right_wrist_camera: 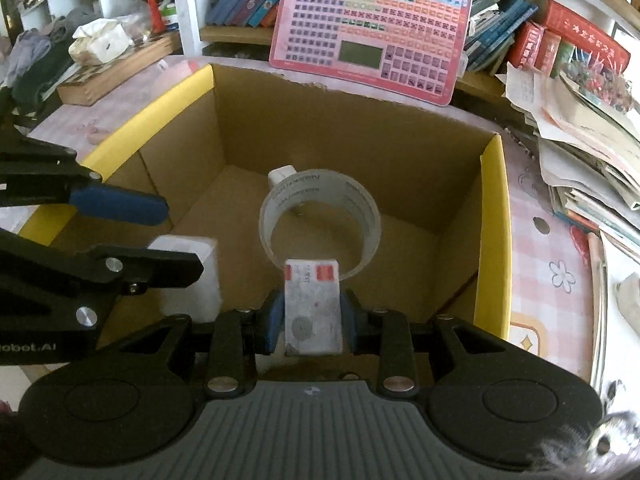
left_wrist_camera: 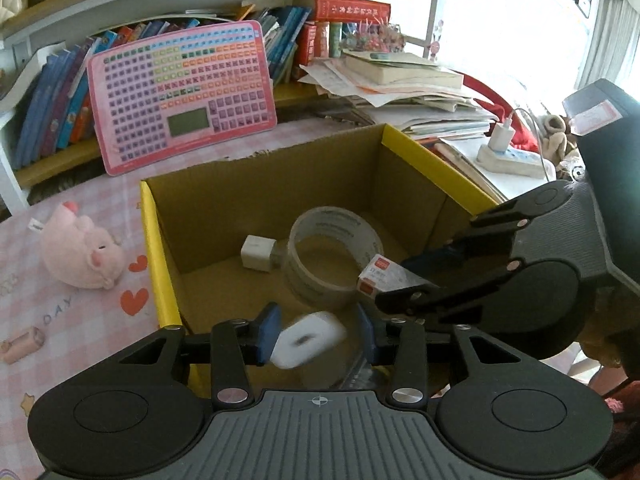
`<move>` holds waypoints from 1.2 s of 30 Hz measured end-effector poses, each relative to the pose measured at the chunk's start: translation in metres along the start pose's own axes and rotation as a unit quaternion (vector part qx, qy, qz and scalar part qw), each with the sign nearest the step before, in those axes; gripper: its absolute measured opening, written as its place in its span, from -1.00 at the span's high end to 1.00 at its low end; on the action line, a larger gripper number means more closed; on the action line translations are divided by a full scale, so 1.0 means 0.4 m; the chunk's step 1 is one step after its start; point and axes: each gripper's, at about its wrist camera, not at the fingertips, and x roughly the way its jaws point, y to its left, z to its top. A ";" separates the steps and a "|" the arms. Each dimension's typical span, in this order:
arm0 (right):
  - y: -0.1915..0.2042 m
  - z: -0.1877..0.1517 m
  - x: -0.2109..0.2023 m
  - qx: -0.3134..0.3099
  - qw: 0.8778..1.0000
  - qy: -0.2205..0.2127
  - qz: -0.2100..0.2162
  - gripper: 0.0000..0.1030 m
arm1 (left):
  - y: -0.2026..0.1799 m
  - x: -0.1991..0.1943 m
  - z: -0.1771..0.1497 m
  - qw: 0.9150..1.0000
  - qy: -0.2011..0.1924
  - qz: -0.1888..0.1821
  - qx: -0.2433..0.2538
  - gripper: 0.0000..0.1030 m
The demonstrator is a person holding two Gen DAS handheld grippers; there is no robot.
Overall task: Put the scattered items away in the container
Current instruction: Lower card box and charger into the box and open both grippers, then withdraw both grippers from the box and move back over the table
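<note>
An open cardboard box [left_wrist_camera: 150,240] [right_wrist_camera: 494,240] with yellow rims holds a clear tape roll [left_wrist_camera: 320,292] [right_wrist_camera: 320,196] and a white charger cube [left_wrist_camera: 258,254] [right_wrist_camera: 282,174]. Both grippers hover over its near side. My left gripper [left_wrist_camera: 318,320] [right_wrist_camera: 180,240] stands open around a white rounded block [left_wrist_camera: 308,340] [right_wrist_camera: 188,280]. The block is blurred and tilted, touching only the left pad, with a gap to the right one. My right gripper [right_wrist_camera: 312,304] [left_wrist_camera: 400,280] is shut on a small white carton with red labels [right_wrist_camera: 312,308] [left_wrist_camera: 378,278], held just above the tape roll's near edge.
A pink pig plush [left_wrist_camera: 86,256] lies on the pink checked cloth left of the box. A pink keypad board [left_wrist_camera: 180,96] [right_wrist_camera: 372,36] leans on the bookshelf behind. Piled papers and books [left_wrist_camera: 400,80] and a power strip [left_wrist_camera: 512,156] crowd the right side.
</note>
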 end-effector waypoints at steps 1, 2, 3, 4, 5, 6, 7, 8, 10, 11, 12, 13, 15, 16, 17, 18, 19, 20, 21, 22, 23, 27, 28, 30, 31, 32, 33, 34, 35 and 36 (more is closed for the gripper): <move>0.001 -0.001 -0.002 0.000 1.000 -0.003 -0.003 0.43 | -0.001 0.000 0.000 1.000 0.000 0.001 0.000 0.24; 0.002 -0.001 -0.005 0.000 1.000 -0.007 -0.004 0.40 | -0.002 0.000 -0.001 1.000 0.000 0.001 0.001 0.23; 0.001 -0.003 -0.006 0.003 1.000 -0.009 -0.004 0.30 | -0.002 -0.001 -0.002 1.000 -0.001 0.002 0.001 0.21; 0.000 -0.003 -0.007 0.007 1.000 -0.010 -0.005 0.27 | -0.002 -0.002 -0.002 1.000 -0.001 0.002 0.002 0.20; -0.002 -0.004 -0.008 0.012 1.000 -0.011 -0.004 0.21 | -0.002 -0.004 -0.003 1.000 -0.002 0.002 0.002 0.17; -0.002 -0.006 -0.010 0.015 1.000 -0.014 -0.003 0.17 | -0.001 -0.007 -0.003 1.000 -0.004 0.003 0.002 0.14; -0.002 -0.006 -0.015 0.018 1.000 -0.017 -0.002 0.15 | -0.001 -0.012 -0.003 1.000 -0.006 0.006 0.002 0.10; 0.000 -0.007 -0.020 0.020 1.000 -0.022 -0.003 0.09 | 0.000 -0.017 -0.003 1.000 -0.011 0.013 0.001 0.06; 0.001 -0.007 -0.030 0.027 0.999 -0.031 -0.004 0.04 | 0.002 -0.035 -0.004 0.999 -0.024 0.036 -0.001 -0.27; 0.001 -0.006 -0.035 0.032 0.999 -0.034 -0.003 -0.02 | 0.005 -0.043 -0.005 0.998 -0.031 0.046 -0.001 -0.35; 0.001 -0.006 -0.041 0.038 0.999 -0.037 -0.001 -0.09 | 0.008 -0.054 -0.006 0.998 -0.038 0.055 -0.003 -0.48; 0.003 -0.006 -0.047 0.043 0.998 -0.041 0.001 -0.13 | 0.011 -0.066 -0.007 0.997 -0.046 0.062 -0.007 -0.55; 0.014 -0.005 -0.059 0.046 0.998 -0.049 -0.002 -0.37 | 0.017 -0.091 -0.009 0.996 -0.061 0.063 -0.014 -0.65; 0.023 -0.005 -0.066 0.046 0.997 -0.055 -0.011 -0.48 | 0.019 -0.103 -0.012 0.995 -0.067 0.068 -0.016 -0.70; 0.028 -0.006 -0.073 0.046 0.997 -0.060 -0.016 -0.59 | 0.021 -0.114 -0.015 0.995 -0.071 0.072 -0.017 -0.74; 0.034 -0.007 -0.080 0.045 0.997 -0.065 -0.015 -0.59 | 0.022 -0.125 -0.020 0.994 -0.076 0.077 -0.016 -0.75; 0.038 -0.007 -0.086 0.047 0.997 -0.067 -0.012 -0.59 | 0.022 -0.136 -0.025 0.994 -0.080 0.079 -0.016 -0.75; 0.043 -0.007 -0.091 0.049 0.996 -0.069 -0.012 -0.60 | 0.022 -0.145 -0.030 0.993 -0.083 0.081 -0.016 -0.75; 0.049 -0.008 -0.098 0.050 0.996 -0.072 -0.014 -0.61 | 0.023 -0.154 -0.035 0.993 -0.086 0.084 -0.018 -0.75; 0.055 -0.010 -0.105 0.051 0.996 -0.076 -0.018 -0.62 | 0.024 -0.162 -0.041 0.992 -0.089 0.085 -0.020 -0.76; 0.060 -0.011 -0.112 0.051 0.995 -0.080 -0.021 -0.64 | 0.026 -0.170 -0.047 0.992 -0.092 0.086 -0.023 -0.76; 0.080 -0.019 -0.139 0.062 0.993 -0.094 -0.037 -0.66 | 0.038 -0.196 -0.064 0.991 -0.102 0.084 -0.025 -0.77; 0.085 -0.023 -0.145 0.065 0.992 -0.096 -0.041 -0.66 | 0.039 -0.202 -0.069 0.991 -0.104 0.084 -0.024 -0.77; 0.098 -0.029 -0.159 0.070 0.991 -0.101 -0.049 -0.67 | 0.043 -0.213 -0.077 0.991 -0.108 0.079 -0.020 -0.77; 0.106 -0.032 -0.166 0.073 0.990 -0.104 -0.054 -0.67 | 0.045 -0.218 -0.082 0.991 -0.109 0.077 -0.018 -0.77; 0.113 -0.036 -0.171 0.076 0.990 -0.106 -0.058 -0.67 | 0.048 -0.223 -0.086 0.991 -0.110 0.075 -0.017 -0.77; 0.119 -0.038 -0.177 0.079 0.989 -0.107 -0.062 -0.68 | 0.051 -0.229 -0.092 0.991 -0.110 0.073 -0.016 -0.77; 0.127 -0.041 -0.182 0.082 0.988 -0.109 -0.067 -0.68 | 0.055 -0.235 -0.097 0.991 -0.110 0.071 -0.016 -0.77; 0.136 -0.044 -0.187 0.086 0.988 -0.109 -0.070 -0.68 | 0.058 -0.240 -0.104 0.991 -0.111 0.069 -0.015 -0.77; 0.143 -0.048 -0.191 0.088 0.987 -0.109 -0.073 -0.69 | 0.062 -0.247 -0.110 0.991 -0.112 0.067 -0.015 -0.77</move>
